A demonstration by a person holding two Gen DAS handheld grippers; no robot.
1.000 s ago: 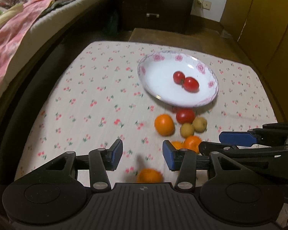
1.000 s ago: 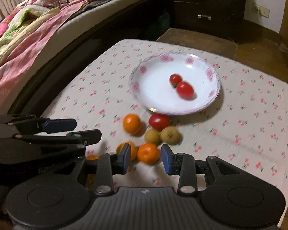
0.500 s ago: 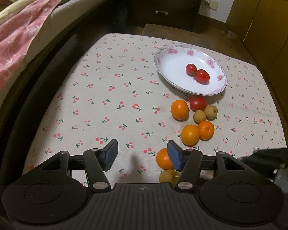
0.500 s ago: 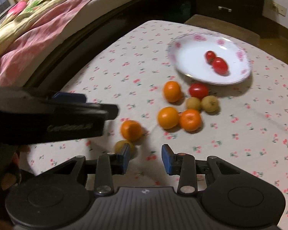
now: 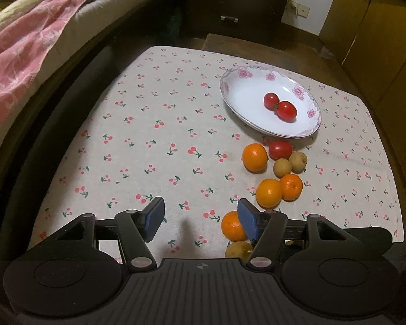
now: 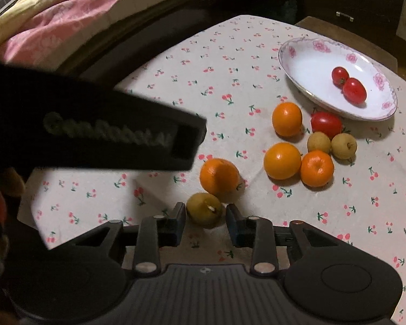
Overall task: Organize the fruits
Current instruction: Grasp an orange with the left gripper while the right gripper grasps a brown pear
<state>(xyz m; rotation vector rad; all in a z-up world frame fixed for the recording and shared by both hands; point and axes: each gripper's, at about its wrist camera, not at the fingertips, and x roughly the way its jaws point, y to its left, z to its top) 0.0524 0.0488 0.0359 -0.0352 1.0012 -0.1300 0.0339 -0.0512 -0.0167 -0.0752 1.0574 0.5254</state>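
Note:
A white floral plate [image 5: 230, 92] [image 6: 305, 62] holds two tomatoes [image 5: 280, 107] [image 6: 349, 85] at the table's far right. Near it lie a third tomato [image 6: 326, 124], several oranges [image 6: 287, 119] and small yellow-brown fruits [image 6: 343, 142]. My right gripper [image 6: 205, 220] is open with a yellow-brown fruit [image 6: 203, 211] [image 5: 236, 249] between its fingertips, an orange [image 6: 219, 176] [image 5: 231, 226] just beyond. My left gripper [image 5: 200, 218] is open and empty above the cloth, its right finger beside that orange. Its body [image 6: 94, 135] crosses the right wrist view.
The table has a cherry-print cloth [image 5: 162, 135]. A bed with pink covers [image 5: 27, 35] runs along the left. A dark drawer chest [image 5: 230, 2] stands behind, wooden cupboards [image 5: 379, 27] at the right.
Both grippers have drawn back toward the table's near edge. The right gripper has swung left, and the yellow-brown fruit now sits between its fingertips. No fruit has moved.

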